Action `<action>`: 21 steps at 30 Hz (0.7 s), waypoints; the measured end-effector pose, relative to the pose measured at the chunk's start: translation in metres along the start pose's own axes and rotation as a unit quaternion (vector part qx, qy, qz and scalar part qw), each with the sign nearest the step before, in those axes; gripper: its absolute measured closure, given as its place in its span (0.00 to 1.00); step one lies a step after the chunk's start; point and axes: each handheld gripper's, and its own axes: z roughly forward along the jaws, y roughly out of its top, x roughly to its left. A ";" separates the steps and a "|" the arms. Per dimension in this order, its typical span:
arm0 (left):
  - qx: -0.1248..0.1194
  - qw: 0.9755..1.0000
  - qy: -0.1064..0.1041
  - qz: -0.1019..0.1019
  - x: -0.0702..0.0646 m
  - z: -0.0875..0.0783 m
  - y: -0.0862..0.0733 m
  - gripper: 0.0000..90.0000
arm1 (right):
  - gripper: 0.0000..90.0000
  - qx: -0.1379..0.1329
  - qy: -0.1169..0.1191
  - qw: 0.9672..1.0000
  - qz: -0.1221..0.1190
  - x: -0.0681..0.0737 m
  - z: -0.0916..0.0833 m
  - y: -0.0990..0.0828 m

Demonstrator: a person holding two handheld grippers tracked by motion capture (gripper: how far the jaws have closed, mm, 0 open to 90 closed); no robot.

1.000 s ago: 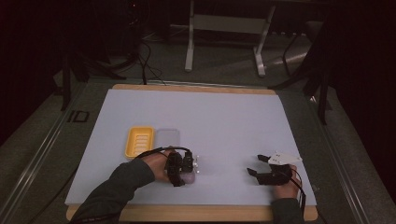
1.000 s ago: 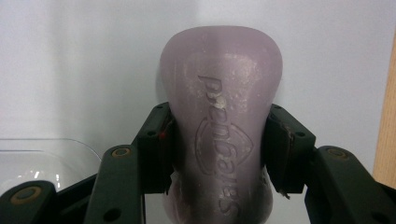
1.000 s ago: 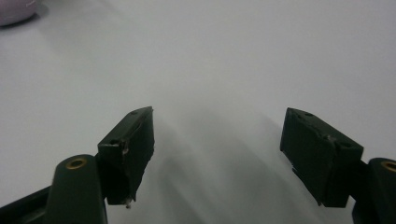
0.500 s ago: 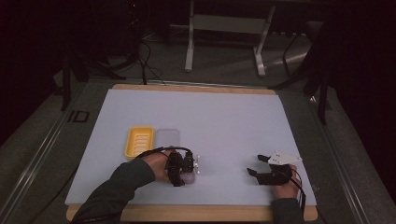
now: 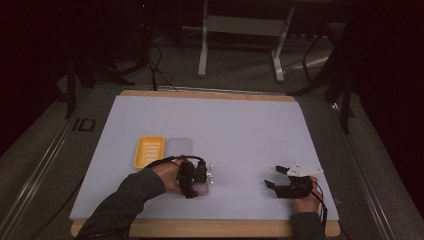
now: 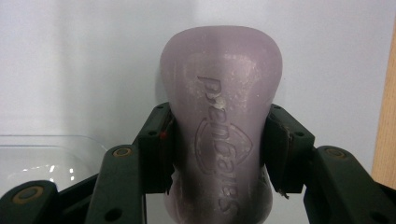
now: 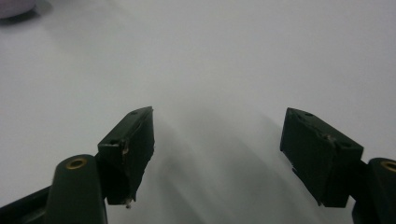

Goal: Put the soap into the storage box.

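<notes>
Nothing has shifted since a second ago: both hands sit where they were. The left gripper (image 6: pixel 217 154) has its jaws clamped on the waist of the soap (image 6: pixel 219 116), low over the tabletop (image 5: pixel 250 130) just right of the yellow dish (image 5: pixel 149 151) and clear lid (image 5: pixel 179 147). With the grip settled, the lift looks next. The right gripper (image 7: pixel 217 154) rests apart, jaws wide and empty.

A pale lavender mat covers the wooden table (image 5: pixel 210 95), whose light wood shows along its far and near edges. Beyond the far edge, a grey metal frame (image 5: pixel 240 30) stands on grey carpet (image 5: pixel 175 70). Black cables (image 5: pixel 155 60) trail there. The room is dim.
</notes>
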 end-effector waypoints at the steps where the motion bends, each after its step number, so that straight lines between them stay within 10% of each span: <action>1: 0.000 1.000 0.000 -0.002 0.000 -0.001 0.000 0.55 | 0.28 0.000 0.000 1.000 0.000 0.000 0.000 0.000; 21: -0.007 1.000 0.006 -0.008 0.004 -0.013 -0.005 0.56 | 0.28 0.000 0.000 1.000 0.000 0.000 0.000 0.000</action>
